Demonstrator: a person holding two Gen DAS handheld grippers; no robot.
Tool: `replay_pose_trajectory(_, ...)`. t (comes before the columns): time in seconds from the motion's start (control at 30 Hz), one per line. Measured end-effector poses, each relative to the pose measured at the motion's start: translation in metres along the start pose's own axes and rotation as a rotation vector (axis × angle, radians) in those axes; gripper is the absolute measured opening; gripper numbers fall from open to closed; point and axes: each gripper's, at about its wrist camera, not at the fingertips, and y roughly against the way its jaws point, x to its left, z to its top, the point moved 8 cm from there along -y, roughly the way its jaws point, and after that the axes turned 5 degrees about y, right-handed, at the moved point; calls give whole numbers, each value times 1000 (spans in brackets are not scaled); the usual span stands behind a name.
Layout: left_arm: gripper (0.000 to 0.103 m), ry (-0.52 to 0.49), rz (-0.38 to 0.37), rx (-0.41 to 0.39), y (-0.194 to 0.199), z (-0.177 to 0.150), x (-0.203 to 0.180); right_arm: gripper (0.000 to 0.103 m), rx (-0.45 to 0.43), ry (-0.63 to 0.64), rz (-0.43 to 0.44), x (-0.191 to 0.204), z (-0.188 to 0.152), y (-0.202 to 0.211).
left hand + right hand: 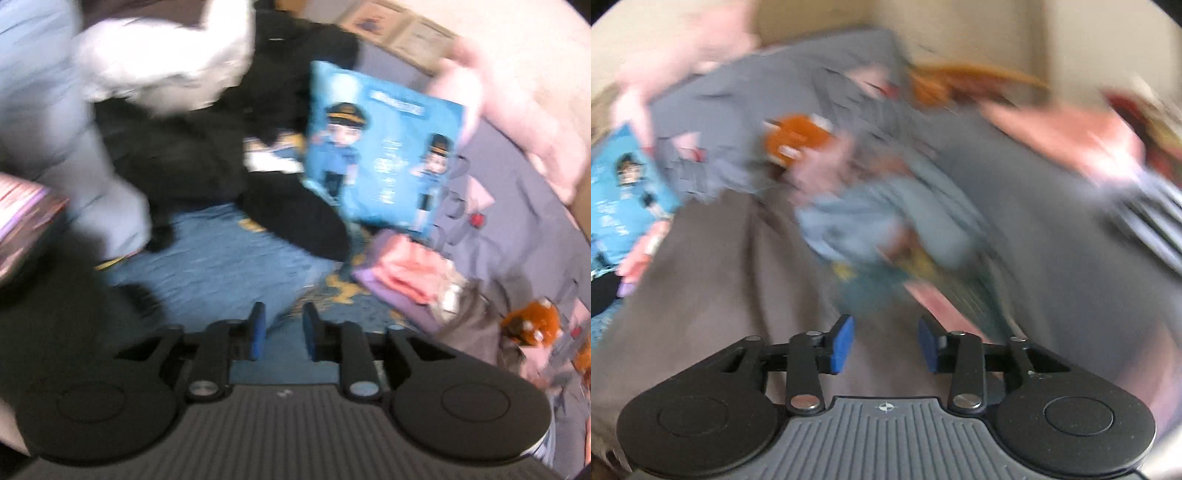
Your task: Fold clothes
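A blue patterned bedspread (221, 258) covers the surface, with a cream wall behind and loose clothes heaped across it — both views are smeared by motion. The left gripper (283, 332) hangs above the bedspread, its blue-padded jaws parted with nothing between them. Ahead of it a black garment (207, 155) sprawls with its long axis running from far left toward near right, a white cloth (166, 62) bunched on its far end. A bright blue cushion printed with cartoon pilots (380, 151) stands tilted beside it, and a small folded stack of salmon and lilac cloth (402, 277) lies just to its near right. The right gripper (885, 341) is over a brown-grey garment (731, 295), jaws spread wide and empty; a crumpled pale blue piece (871, 225) lies beyond — its direction I cannot tell.
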Motion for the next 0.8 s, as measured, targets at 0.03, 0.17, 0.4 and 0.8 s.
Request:
replay_pose_trajectory(0.03,31,-39,-27,8,-4,-3,-15,41,-22,25,35,18,17,-16)
replay_pose_trajectory(0.17,54,-169,-182,93,-30,-35,-85,48,-54,64,108,63,72,-84)
replay_pose_trajectory(0.4,76,-384,-417,266,-69,-147,-207,49,-18,188,116,103,137,-220)
replay_pose_trajectory(0.8,84,-349,-502,378,-115,-237,-225,2,181,-54,241,130,161,-352)
